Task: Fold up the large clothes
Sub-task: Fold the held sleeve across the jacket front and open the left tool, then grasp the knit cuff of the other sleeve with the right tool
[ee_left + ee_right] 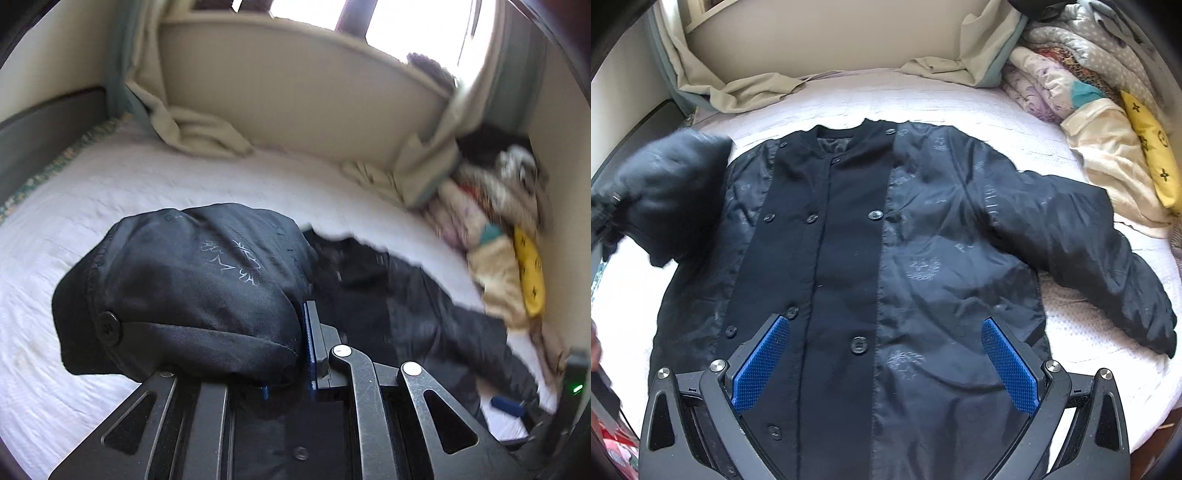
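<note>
A large black jacket [871, 258] with buttons and faint grey prints lies front up on a white bedspread [942, 103]. My left gripper [291, 354] is shut on the cuff end of the jacket's left sleeve [192, 288] and holds it lifted; the same raised sleeve [668, 192] shows blurred at the left of the right wrist view. My right gripper [886, 365] is open and empty, hovering over the jacket's lower front, blue pads [761, 369] wide apart. The jacket's other sleeve [1089, 251] lies stretched out to the right on the bed.
Beige curtains [738, 88] hang and bunch at the bed's far edge below a window. A pile of folded blankets [1071, 74] and a yellow cushion [1152, 147] sit at the far right. A dark bed frame [44, 122] runs on the left.
</note>
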`<move>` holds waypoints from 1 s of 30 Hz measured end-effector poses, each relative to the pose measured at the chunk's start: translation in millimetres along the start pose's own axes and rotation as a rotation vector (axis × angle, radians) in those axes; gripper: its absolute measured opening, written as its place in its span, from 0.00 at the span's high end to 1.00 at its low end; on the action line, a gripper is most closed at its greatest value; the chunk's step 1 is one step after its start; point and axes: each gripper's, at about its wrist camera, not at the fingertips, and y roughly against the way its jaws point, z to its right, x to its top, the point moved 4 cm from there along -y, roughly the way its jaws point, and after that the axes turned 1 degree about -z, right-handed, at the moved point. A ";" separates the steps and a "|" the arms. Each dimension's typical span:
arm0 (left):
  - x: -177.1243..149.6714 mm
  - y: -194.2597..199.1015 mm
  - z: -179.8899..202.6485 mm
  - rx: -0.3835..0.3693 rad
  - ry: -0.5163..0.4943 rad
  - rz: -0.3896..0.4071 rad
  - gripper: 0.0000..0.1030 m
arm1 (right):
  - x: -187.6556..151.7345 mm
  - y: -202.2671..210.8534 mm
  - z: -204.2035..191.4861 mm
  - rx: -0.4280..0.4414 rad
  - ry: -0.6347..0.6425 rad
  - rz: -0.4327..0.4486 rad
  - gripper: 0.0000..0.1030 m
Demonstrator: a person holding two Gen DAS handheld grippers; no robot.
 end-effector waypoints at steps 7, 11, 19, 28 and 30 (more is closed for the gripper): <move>-53.3 -55.2 36.1 0.024 -0.083 -0.173 0.84 | -0.9 -1.7 8.0 -0.041 0.007 0.009 0.00; -67.9 -64.4 48.8 0.035 -0.130 -0.227 0.62 | -1.1 0.2 13.9 -0.051 0.002 0.017 0.00; -74.3 -38.4 71.1 0.099 -0.242 -0.186 0.07 | -1.8 2.0 21.4 -0.070 0.002 0.024 0.00; -86.4 0.2 67.2 0.185 -0.330 -0.152 0.01 | -16.7 -26.5 24.8 -0.116 0.030 -0.070 0.00; -90.6 4.7 61.7 0.222 -0.349 -0.162 0.01 | -25.4 -43.6 23.4 -0.118 0.040 -0.125 0.00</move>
